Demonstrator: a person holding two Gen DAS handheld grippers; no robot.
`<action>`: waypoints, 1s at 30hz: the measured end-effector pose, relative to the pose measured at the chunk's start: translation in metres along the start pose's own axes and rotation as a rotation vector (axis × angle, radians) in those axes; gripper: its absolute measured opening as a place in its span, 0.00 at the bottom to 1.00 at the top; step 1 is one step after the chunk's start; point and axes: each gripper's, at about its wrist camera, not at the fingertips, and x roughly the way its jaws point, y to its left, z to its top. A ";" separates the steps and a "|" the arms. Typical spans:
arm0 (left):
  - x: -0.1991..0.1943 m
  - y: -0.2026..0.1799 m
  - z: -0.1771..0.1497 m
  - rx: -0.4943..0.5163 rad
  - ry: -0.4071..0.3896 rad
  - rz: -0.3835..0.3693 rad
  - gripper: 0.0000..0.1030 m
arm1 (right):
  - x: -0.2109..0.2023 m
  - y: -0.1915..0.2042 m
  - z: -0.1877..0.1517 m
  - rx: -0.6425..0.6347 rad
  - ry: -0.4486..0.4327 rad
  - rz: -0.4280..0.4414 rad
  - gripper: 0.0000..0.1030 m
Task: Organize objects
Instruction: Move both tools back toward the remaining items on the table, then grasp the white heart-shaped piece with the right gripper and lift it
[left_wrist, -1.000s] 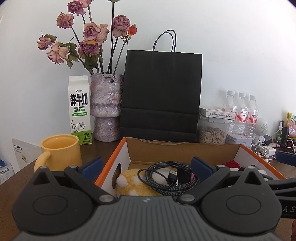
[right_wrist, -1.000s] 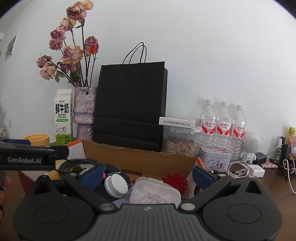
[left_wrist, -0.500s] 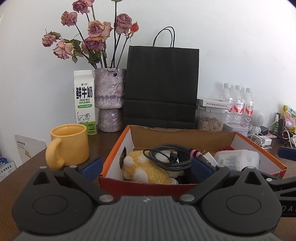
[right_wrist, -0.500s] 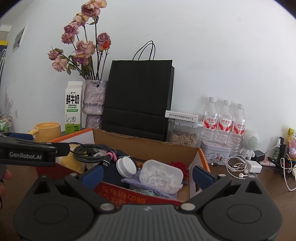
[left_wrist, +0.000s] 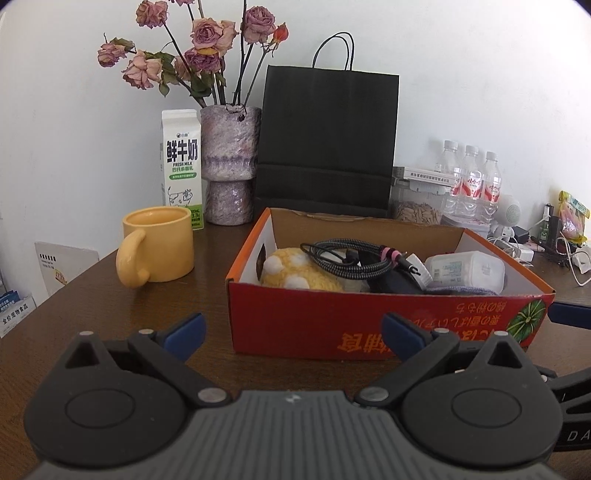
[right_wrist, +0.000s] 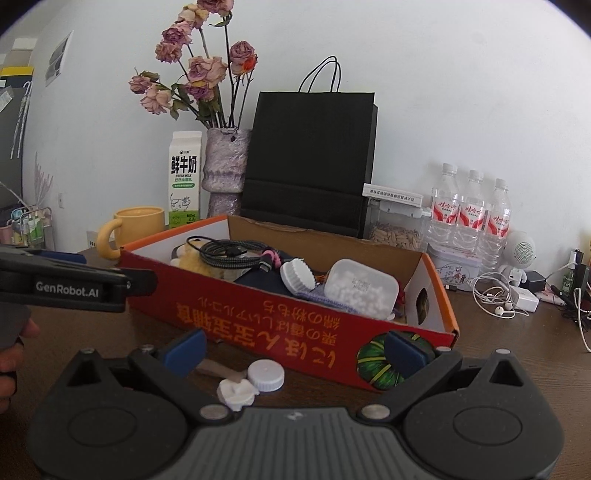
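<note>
On the brown table (left_wrist: 110, 295): a red box (left_wrist: 369, 317) is sitting in the middle, with its top open.
Left gripper (left_wrist: 291, 332): it is hanging low in front of the box, at 6 o'clock from it. Its two blue fingers (left_wrist: 186, 331) are standing wide apart and are holding nothing.
Right gripper (right_wrist: 293, 349): it is also waiting in front of the box, by the corner with the green melon picture. Its jaws are spread wide and are gripping nothing.
Inside the box: a yellow fluffy toy (left_wrist: 295, 273) is lying at the 9 o'clock end. A black and white cable (left_wrist: 347, 256) is resting in a loop on top of it. A clear tub of white bits (right_wrist: 362, 288) is lying at the 3 o'clock end, and a white ribbed cap (right_wrist: 297, 277) is leaning just beside it.
In front of the box: a small white lid (right_wrist: 266, 374) and a lumpy white thing (right_wrist: 236, 393) are lying on the table, between the right gripper's fingers. I cannot tell what the lumpy thing is.
Yellow mug (left_wrist: 159, 251): it is standing at 9 o'clock from the box, near it but not touching.
Behind the box, at 12 o'clock: a black paper bag (left_wrist: 328, 140) is standing up tall.
At 11 o'clock: a milk carton (left_wrist: 181, 166) and a purple vase of dry roses (left_wrist: 229, 162) are standing side by side.
At 2 o'clock: three water bottles (right_wrist: 471, 218) are standing in a row.
Person: a hand (right_wrist: 14, 354) is showing at the left edge of the right view, under the left gripper.
</note>
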 end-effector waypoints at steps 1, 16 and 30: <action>-0.001 0.001 -0.001 -0.003 0.008 -0.002 1.00 | -0.001 0.002 -0.001 -0.003 0.010 0.011 1.00; -0.009 0.001 -0.010 0.016 0.072 -0.041 1.00 | 0.014 0.013 -0.010 0.034 0.168 0.094 0.65; -0.009 0.004 -0.010 0.004 0.086 -0.060 1.00 | 0.034 0.017 -0.009 0.082 0.240 0.126 0.24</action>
